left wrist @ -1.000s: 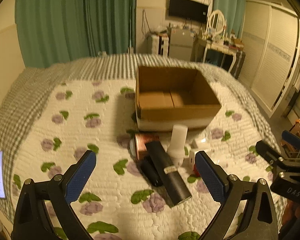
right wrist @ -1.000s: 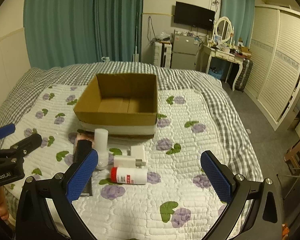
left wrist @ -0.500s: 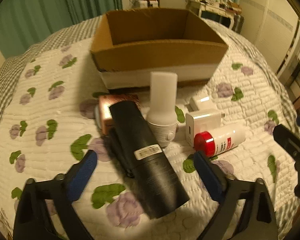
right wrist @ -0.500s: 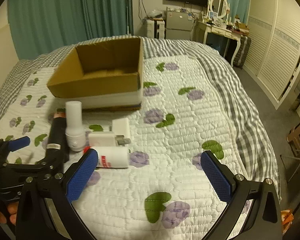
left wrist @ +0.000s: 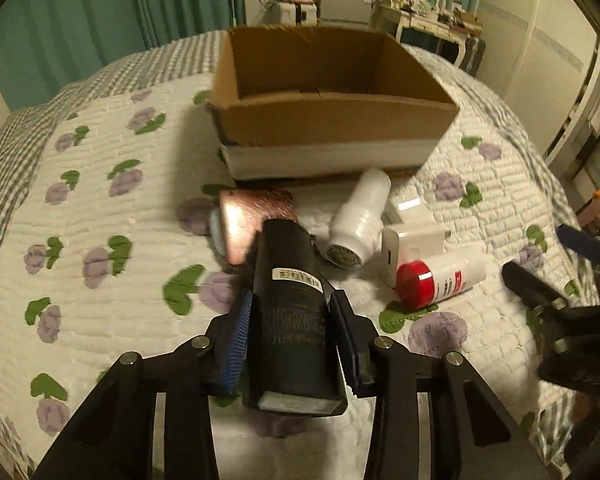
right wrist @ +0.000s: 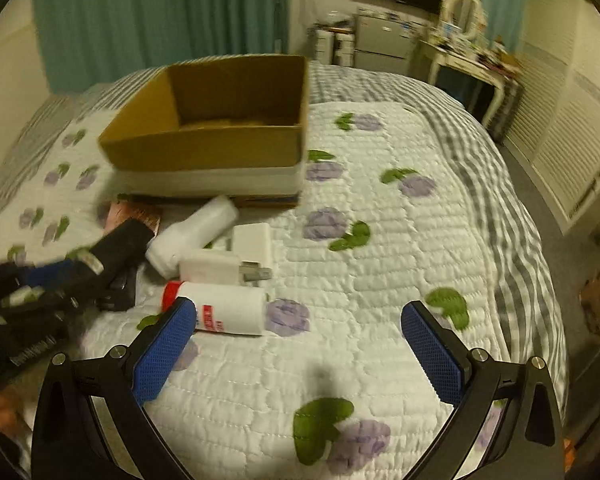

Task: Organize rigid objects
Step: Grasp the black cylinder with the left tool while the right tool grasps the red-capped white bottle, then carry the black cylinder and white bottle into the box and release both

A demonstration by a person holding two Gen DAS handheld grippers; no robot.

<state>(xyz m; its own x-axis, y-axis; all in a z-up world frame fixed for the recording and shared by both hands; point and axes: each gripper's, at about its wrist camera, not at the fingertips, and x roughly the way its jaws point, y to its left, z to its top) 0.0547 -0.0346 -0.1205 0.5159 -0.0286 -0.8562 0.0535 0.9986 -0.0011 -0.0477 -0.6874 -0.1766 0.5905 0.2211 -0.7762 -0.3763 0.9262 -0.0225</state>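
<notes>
My left gripper (left wrist: 292, 336) is shut on a black cylinder (left wrist: 290, 304) with a barcode label, its far end over a copper-coloured box (left wrist: 256, 216). A white bottle (left wrist: 358, 220) lies tipped over beside it; it also shows in the right wrist view (right wrist: 194, 234). Two white chargers (right wrist: 236, 256) and a white bottle with a red cap (right wrist: 220, 308) lie on the bed. My right gripper (right wrist: 300, 340) is open and empty, its left finger just in front of the red-capped bottle. An open cardboard box (left wrist: 324, 100) stands behind the objects, empty.
Everything lies on a quilted bed cover (right wrist: 380, 260) with purple flowers. The bed's right edge (right wrist: 512, 216) drops to the floor. Green curtains (left wrist: 140, 12), a dresser and a wardrobe stand beyond the bed.
My left gripper moved forward and shut on the black cylinder. The white bottle fell from upright onto its side. My right gripper moved down and left toward the red-capped bottle.
</notes>
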